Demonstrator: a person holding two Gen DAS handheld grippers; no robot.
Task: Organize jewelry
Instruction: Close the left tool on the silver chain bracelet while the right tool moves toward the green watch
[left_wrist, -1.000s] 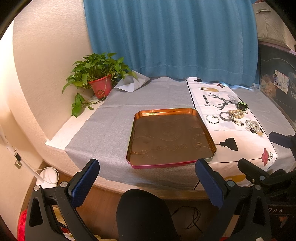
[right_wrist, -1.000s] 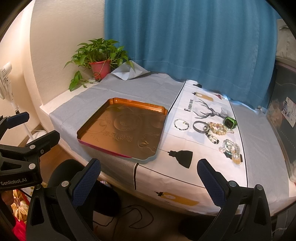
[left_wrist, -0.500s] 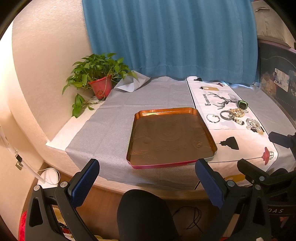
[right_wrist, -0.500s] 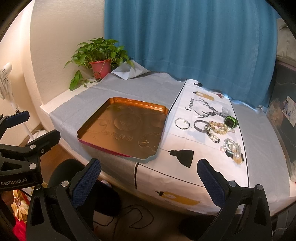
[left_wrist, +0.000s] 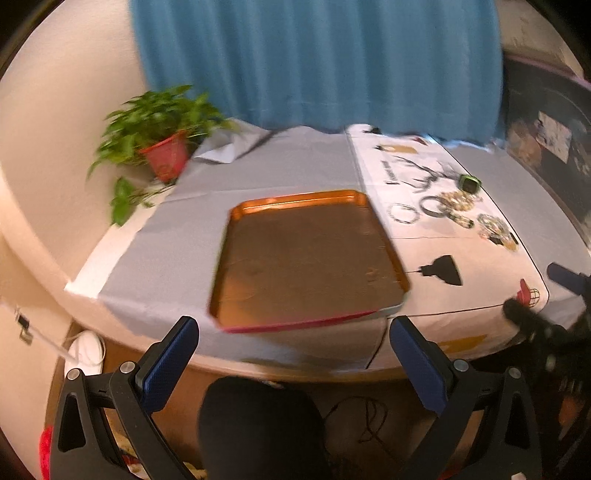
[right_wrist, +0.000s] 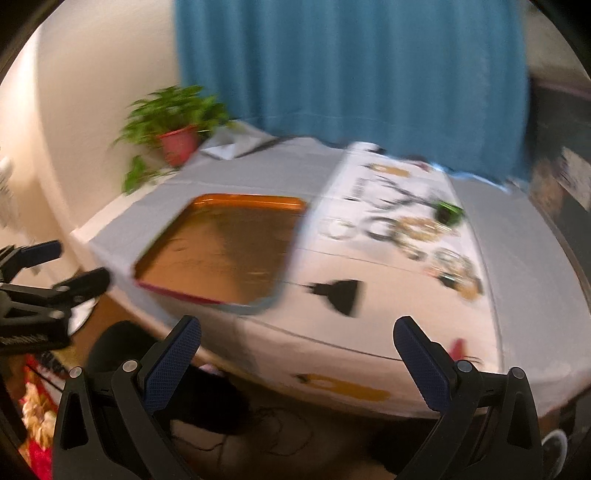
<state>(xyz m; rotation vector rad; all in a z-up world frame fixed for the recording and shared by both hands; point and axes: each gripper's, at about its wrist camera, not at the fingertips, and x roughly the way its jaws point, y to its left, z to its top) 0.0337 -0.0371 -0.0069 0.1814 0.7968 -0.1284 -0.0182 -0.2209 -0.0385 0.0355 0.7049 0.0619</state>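
No text can be read with any certainty. The white printed cloth runner (left_wrist: 436, 236) on the table carries a short line of dark lettering beside its drawn stag, but motion blur makes it illegible in both views. A pale label on the black body of the left gripper (right_wrist: 22, 338) is likewise smeared.

Black frames, silver screws, blue-padded (cross-hatched) jaws on both grippers (left_wrist: 291, 341) (right_wrist: 295, 341).
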